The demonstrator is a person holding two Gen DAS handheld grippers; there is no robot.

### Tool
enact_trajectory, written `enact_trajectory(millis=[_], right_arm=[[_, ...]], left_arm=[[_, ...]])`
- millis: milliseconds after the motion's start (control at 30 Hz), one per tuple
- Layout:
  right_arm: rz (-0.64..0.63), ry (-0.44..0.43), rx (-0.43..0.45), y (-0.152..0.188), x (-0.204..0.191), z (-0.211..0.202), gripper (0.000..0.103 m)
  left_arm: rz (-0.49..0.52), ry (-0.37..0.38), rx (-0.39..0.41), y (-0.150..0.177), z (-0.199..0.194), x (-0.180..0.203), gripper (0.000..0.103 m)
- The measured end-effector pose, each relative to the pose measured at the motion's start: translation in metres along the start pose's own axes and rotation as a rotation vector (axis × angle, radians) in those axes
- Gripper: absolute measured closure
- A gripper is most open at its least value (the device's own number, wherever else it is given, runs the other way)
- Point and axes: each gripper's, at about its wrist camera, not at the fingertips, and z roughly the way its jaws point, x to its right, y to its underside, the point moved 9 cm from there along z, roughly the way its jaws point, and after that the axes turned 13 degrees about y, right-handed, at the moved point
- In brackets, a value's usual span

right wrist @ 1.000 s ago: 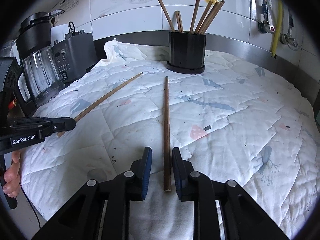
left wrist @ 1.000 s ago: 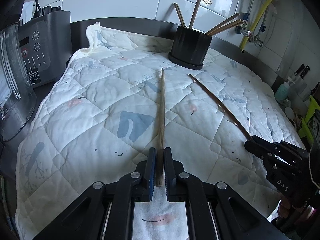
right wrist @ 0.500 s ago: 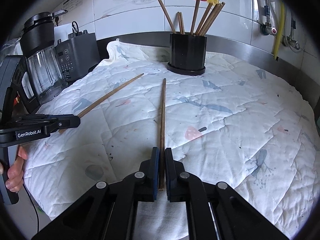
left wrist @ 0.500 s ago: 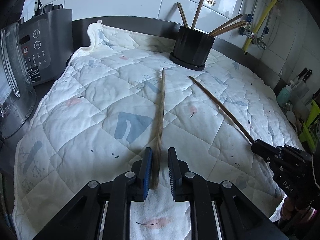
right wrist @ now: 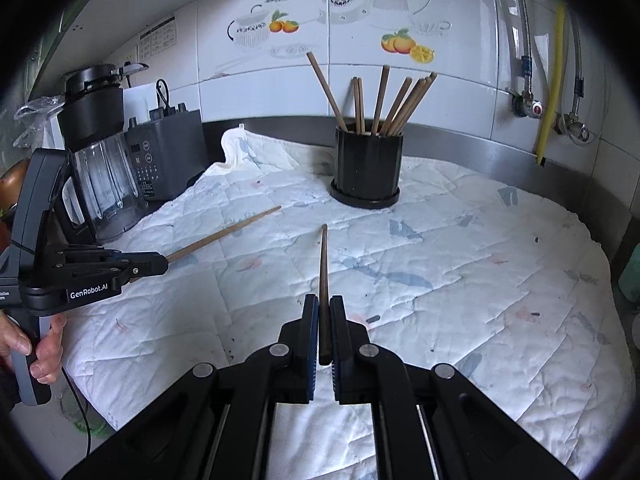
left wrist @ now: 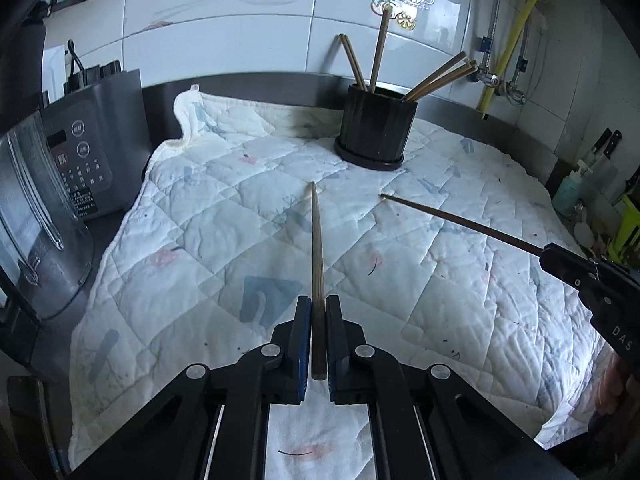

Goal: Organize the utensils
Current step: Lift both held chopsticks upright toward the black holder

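Note:
My left gripper (left wrist: 318,312) is shut on the thick end of a light brown chopstick (left wrist: 316,248) and holds it lifted above the quilted cloth, its tip toward the holder. My right gripper (right wrist: 324,312) is shut on a darker chopstick (right wrist: 323,264), also lifted and aimed at the holder. A black round holder (left wrist: 376,132) with several chopsticks upright in it stands at the back; it also shows in the right wrist view (right wrist: 368,168). Each gripper shows in the other's view: the right (left wrist: 552,254) and the left (right wrist: 160,264).
A white quilted cloth (left wrist: 200,240) covers the counter. A blender jar (right wrist: 100,184) and a grey appliance (left wrist: 84,160) stand at the left. Pipes and a yellow hose (left wrist: 508,36) run down the tiled wall at right. Bottles and knives (left wrist: 580,184) sit at the far right.
Both grippers have closed on their chopsticks and lifted them off the cloth; the left briefly opened half a second ago before closing again.

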Motion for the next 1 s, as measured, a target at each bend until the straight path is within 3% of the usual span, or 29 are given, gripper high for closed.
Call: enact_trajectory(millis=[200, 500, 1000], right_arm=[[0.021, -0.024, 0.043, -0.034, 0.011, -0.007, 0.095], [0.057, -0.101, 0.016, -0.078, 0.029, -0.005, 0.095], [0.002, -0.115, 0.043, -0.14, 0.047, -0.022, 0.095]], left_arm=[[0.042, 0.016, 0.031, -0.035, -0.021, 0.01, 0.097], [0.069, 0.017, 0.073, -0.084, -0.039, 0.017, 0.097], [0.169, 0.025, 0.125, -0.149, -0.051, 0.05, 0.097]])
